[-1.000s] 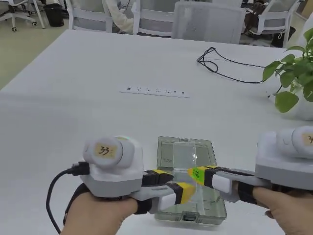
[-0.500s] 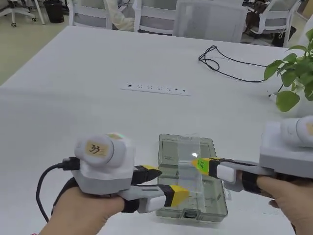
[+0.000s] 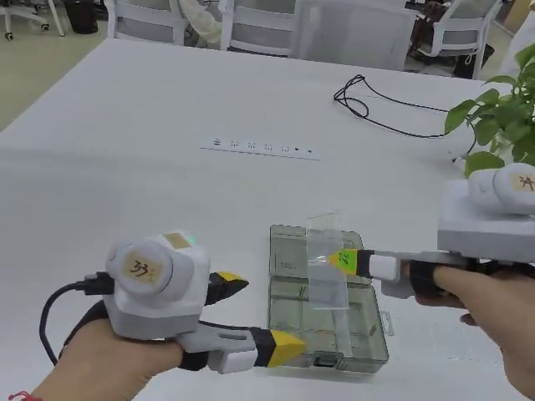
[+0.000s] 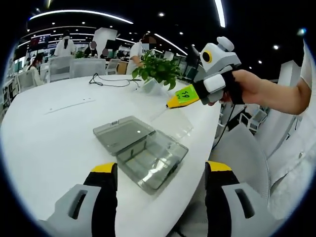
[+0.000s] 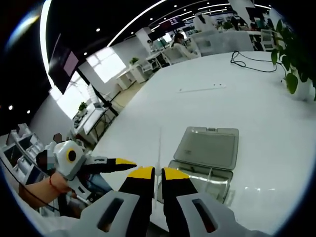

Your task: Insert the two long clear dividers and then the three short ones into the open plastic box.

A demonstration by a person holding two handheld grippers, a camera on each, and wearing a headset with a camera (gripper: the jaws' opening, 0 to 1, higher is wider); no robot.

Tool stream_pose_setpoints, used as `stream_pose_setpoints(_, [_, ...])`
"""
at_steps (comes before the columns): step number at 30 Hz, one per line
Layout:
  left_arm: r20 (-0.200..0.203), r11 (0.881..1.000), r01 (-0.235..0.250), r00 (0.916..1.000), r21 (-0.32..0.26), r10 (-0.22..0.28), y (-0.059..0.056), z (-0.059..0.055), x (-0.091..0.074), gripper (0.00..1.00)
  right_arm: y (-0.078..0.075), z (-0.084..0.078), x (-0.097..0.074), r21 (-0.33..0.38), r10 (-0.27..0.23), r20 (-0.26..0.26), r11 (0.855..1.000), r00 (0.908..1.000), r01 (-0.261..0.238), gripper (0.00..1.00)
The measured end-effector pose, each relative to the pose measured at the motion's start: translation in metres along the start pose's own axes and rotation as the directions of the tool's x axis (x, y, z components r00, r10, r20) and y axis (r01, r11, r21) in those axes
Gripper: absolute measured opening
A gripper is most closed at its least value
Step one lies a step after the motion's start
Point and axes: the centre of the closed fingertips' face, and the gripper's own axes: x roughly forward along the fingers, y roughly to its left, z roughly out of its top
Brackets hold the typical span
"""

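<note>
Left: the left gripper (image 3: 269,312) has its fingers spread wide, with nothing between them.
Right: the right gripper (image 3: 341,261) has its fingers narrow, pinched on one edge of the divider (image 3: 324,251).
Divider: clear and upright. It hangs from the right fingers over the box (image 3: 368,342). I cannot tell if its lower edge touches the box.
Box: open on the table (image 3: 125,184), just ahead of the left fingers and below the right ones. Its lid (image 3: 288,246) lies flat on the far side.
Around: a power strip (image 3: 259,149), a cable (image 3: 376,104), a plant (image 3: 501,117) and chairs (image 3: 251,25), all well beyond the fingers.
In the way: the lower left finger covers the near left corner of the box. The divider and the right fingertips stand before the lid.
Hard to see: the divider is faint in the left gripper view and a thin line in the right gripper view. What is inside the box I cannot tell.
</note>
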Motion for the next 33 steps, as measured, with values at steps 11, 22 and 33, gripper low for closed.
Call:
stream_pose_setpoints(11, [-0.017,0.997,0.027,0.9995,0.071,-0.026,0.009,-0.007,-0.002,0.9,-0.02,-0.007,0.009,0.093,-0.133,-0.129,0.985,0.9827,0.145,0.07])
stream_pose_setpoints(22, [-0.048,0.991,0.052,0.9978,0.125,-0.046,0.01,-0.016,0.001,1.0,-0.034,-0.031,0.025,0.17,-0.187,-0.239,0.958,0.9528,0.23,0.07])
stream_pose_setpoints(33, [-0.032,0.992,0.058,0.998,0.113,-0.054,0.012,-0.016,0.0,0.99,-0.055,-0.06,0.039,0.229,-0.214,-0.299,0.93,0.93,0.287,0.07])
